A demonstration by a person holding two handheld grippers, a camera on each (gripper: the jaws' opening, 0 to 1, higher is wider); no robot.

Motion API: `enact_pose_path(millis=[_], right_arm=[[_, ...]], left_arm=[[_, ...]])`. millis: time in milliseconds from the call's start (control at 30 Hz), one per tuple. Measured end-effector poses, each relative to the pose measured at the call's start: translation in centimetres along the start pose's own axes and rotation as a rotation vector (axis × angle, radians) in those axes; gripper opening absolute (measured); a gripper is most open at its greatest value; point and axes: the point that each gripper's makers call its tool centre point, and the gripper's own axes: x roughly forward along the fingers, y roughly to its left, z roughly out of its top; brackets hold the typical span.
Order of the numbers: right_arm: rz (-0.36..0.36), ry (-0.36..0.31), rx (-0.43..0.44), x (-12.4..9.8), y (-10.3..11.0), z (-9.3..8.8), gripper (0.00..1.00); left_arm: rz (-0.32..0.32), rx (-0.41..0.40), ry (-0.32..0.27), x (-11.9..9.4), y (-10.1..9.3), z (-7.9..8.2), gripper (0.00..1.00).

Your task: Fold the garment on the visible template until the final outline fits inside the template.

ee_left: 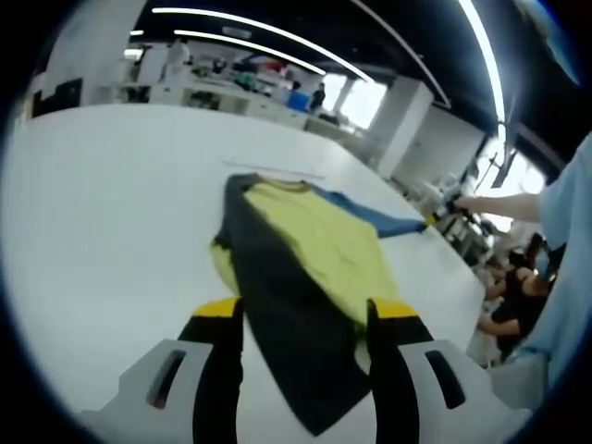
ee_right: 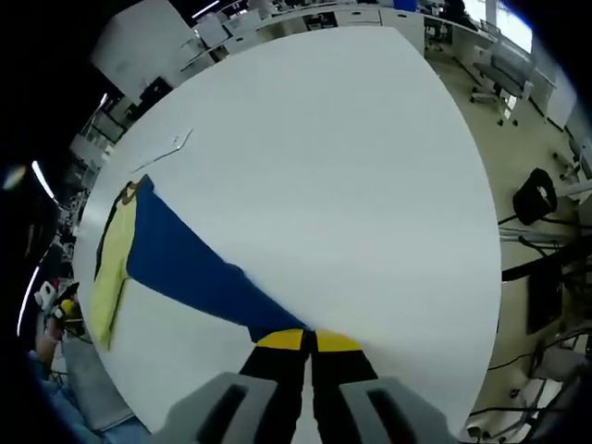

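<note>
Left claw (ee_left: 305, 319) gapes wide over the dark hem of the shirt (ee_left: 305, 259), which lies on the white desk (ee_left: 102, 231). Right claw (ee_right: 310, 342) is pinched tight on the shirt's blue sleeve (ee_right: 185, 264), pulled out sideways.

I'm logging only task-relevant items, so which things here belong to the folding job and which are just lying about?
Belonging to the job:
- garment, yellow, dark and blue
- blue sleeve, pinched by the right gripper
- left gripper, jaws open astride the dark panel
- white table

Just lying about:
- office chair
- background desks
</note>
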Motion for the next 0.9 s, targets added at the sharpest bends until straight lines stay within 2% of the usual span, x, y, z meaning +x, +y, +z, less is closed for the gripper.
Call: enact_pose_path(millis=[33,67,133,200,233,333,400,533,633,667,767,900], right_arm=[[-0.018,-0.016,-0.017,-0.1,-0.2,0.2,0.06],[0.002,-0.012,-0.019,-0.6,1.0,-0.7,0.08],[0.006,-0.017,-0.019,-1.0,1.3,-1.0,0.11],[-0.026,-0.072,-0.079,-0.8,0.5,0.0,0.23],[-0.019,-0.072,-0.086,-1.2,0.8,-0.5,0.25],[-0.02,-0.082,-0.096,-2.2,2.4,-1.7,0.24],[-0.013,-0.096,-0.108,-2.2,2.2,-1.1,0.24],[-0.018,-0.112,-0.125,-2.4,2.1,-2.0,0.2],[0.002,-0.124,-0.126,-2.3,3.4,-2.9,0.2],[0.002,-0.139,-0.138,-1.8,3.0,-2.1,0.19],[-0.005,-0.167,-0.188,-1.6,3.4,-2.0,0.18],[-0.03,-0.168,-0.245,-0.6,3.6,-2.1,0.14]], left_arm=[[-0.001,-0.001,0.001,0.0,0.0,0.0,0.5],[-0.001,-0.001,0.002,0.0,0.0,-0.1,0.5],[-0.003,-0.003,0.002,-0.1,-0.1,-0.2,0.5],[-0.005,-0.008,-0.001,0.0,-0.1,-0.3,0.5],[-0.006,-0.009,0.001,0.0,-0.1,-0.4,0.5],[-0.011,-0.014,-0.001,0.1,-0.2,-0.6,0.5],[-0.015,-0.017,-0.005,0.1,-0.3,-0.6,0.5],[-0.022,-0.018,-0.009,0.3,-0.5,-0.6,0.5],[-0.026,-0.025,-0.014,0.4,-0.5,-0.6,0.5],[-0.027,-0.026,-0.016,0.4,-0.5,-0.6,0.5],[-0.029,-0.029,-0.015,0.4,-0.6,-0.8,0.5],[-0.027,-0.039,-0.023,0.1,-0.7,-0.7,0.5]])
